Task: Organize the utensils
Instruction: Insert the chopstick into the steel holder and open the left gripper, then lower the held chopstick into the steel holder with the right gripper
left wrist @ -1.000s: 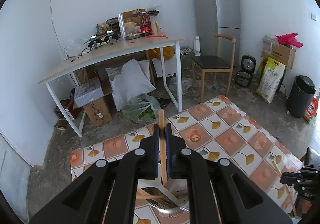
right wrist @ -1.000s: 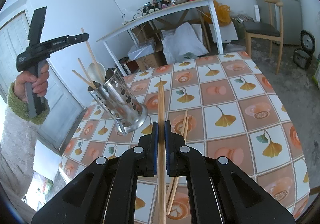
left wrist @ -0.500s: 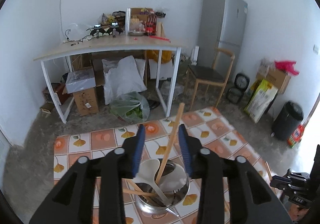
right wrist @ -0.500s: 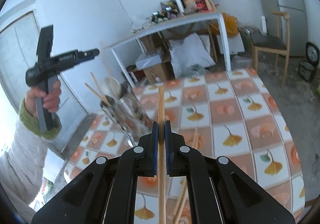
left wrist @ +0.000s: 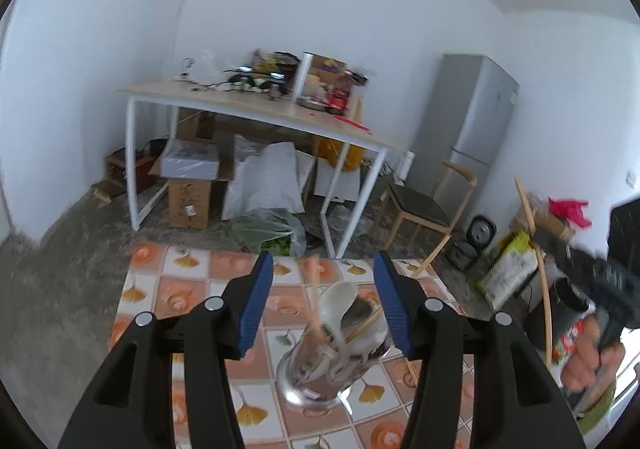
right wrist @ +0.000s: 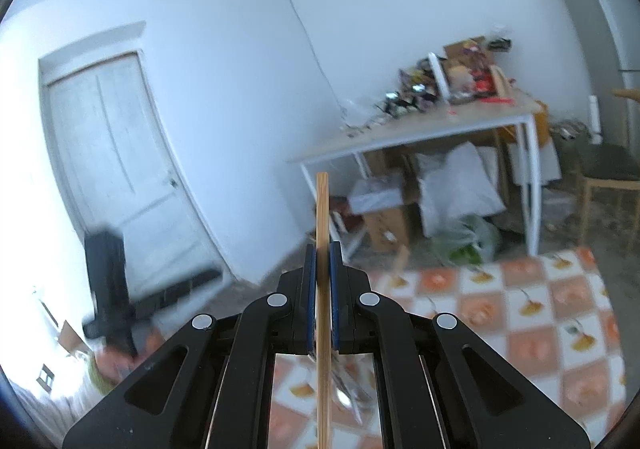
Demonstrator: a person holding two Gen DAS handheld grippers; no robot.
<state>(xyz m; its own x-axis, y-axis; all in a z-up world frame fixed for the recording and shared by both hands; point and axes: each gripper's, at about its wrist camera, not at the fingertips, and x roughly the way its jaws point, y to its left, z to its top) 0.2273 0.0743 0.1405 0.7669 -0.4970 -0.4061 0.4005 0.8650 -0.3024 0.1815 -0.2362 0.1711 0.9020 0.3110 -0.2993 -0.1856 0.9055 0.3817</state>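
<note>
The left gripper (left wrist: 324,291) has just been opening; its blue fingers (left wrist: 256,305) stand well apart and press on nothing. Just beyond and below them, between the two fingers in the left wrist view, the metal utensil holder (left wrist: 328,373) stands on the table (left wrist: 176,297), leaning a little, with a white spoon (left wrist: 340,303) and wooden chopsticks (left wrist: 314,301) poking up out of it.

The right gripper (right wrist: 323,273) is clenched on a single chopstick (right wrist: 322,289), whose long axis runs straight along the fingers and sticks out well past their tips, pointing away and slightly up. In the left wrist view that same chopstick (left wrist: 536,249) shows at the far right, raised above the table's right edge, held by the person's hand (left wrist: 592,357).

The holder lies to the left of and below the right gripper, so the held stick probably has to travel leftward over the tiled cloth and tip down to enter the mouth. The left gripper hovers right above that opening and is nearer; it likely needs to clear away. Open table lies on the near and left sides.
</note>
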